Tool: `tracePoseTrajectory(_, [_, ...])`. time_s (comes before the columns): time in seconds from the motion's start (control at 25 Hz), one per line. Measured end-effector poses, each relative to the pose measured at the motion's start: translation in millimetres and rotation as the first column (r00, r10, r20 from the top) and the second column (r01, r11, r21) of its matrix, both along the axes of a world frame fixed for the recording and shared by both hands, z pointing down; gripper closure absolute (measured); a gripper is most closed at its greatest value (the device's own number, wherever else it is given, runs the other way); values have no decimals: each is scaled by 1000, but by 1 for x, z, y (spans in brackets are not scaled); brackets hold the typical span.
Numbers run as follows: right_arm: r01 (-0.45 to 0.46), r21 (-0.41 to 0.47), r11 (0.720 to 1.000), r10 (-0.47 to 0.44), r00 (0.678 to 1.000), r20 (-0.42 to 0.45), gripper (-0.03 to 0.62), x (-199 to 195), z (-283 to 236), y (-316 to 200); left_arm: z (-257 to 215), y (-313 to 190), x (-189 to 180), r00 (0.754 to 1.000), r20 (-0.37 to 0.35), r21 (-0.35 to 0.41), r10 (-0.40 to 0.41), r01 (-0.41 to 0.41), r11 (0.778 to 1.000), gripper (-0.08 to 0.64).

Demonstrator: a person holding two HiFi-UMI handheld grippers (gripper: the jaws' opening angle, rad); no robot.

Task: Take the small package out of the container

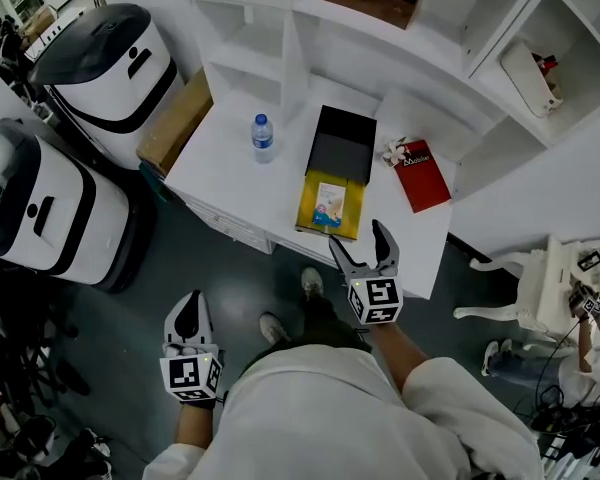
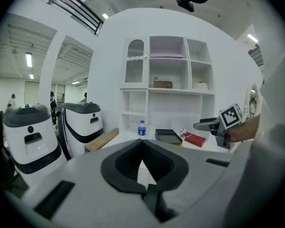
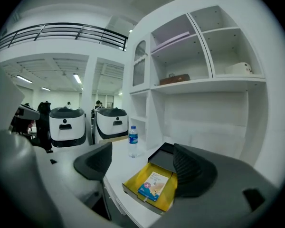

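Smooth matt white table (image 1: 235, 183). Matt yellow card container (image 1: 354, 213), its lid (image 1: 342, 143) matt black. Printed paper small package (image 1: 329, 204), slight sheen. Clear plastic bottle (image 1: 264, 138).

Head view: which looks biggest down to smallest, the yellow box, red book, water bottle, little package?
1. yellow box
2. red book
3. water bottle and little package: about alike, too close to rank.

No legible print (all too small)

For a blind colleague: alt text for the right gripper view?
Open right tongs hover before a yellow box on a white table, a small package inside. A black lid lies behind it, a water bottle stands left.
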State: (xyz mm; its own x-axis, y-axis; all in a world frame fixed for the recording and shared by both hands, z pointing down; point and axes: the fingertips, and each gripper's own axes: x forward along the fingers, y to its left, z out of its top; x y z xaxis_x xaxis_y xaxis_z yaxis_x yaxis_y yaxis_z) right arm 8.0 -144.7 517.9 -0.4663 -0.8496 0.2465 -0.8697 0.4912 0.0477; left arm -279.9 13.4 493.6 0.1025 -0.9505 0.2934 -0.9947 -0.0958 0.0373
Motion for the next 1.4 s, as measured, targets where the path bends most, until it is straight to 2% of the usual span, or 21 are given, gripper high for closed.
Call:
tracePoseTrajectory(0.28, [-20, -138, 990, 14, 999, -45, 187, -2, 60, -52, 1, -34, -6, 999, 14, -26, -41, 42, 999, 552])
tracePoseTrajectory(0.56, [-87, -296, 951, 69, 995, -69, 187, -4, 120, -91, 6, -59, -8, 998, 21, -57, -58, 59, 997, 552])
tracePoseTrajectory(0.8, [-154, -431, 889, 124, 988, -97, 187, -5, 172, -116, 13, -72, -18, 996, 29, -88, -81, 83, 993, 552])
tracePoseTrajectory(1.0, [-207, -527, 824, 170, 978, -118, 187, -8, 206, -130, 19, -79, -26, 994, 30, -116, -102, 105, 988, 552])
tracePoseTrajectory(1.4, [-311, -627, 714, 235, 951, -204, 181, -10, 259, -154, 34, -93, -38, 992, 23, -177, -128, 130, 976, 552])
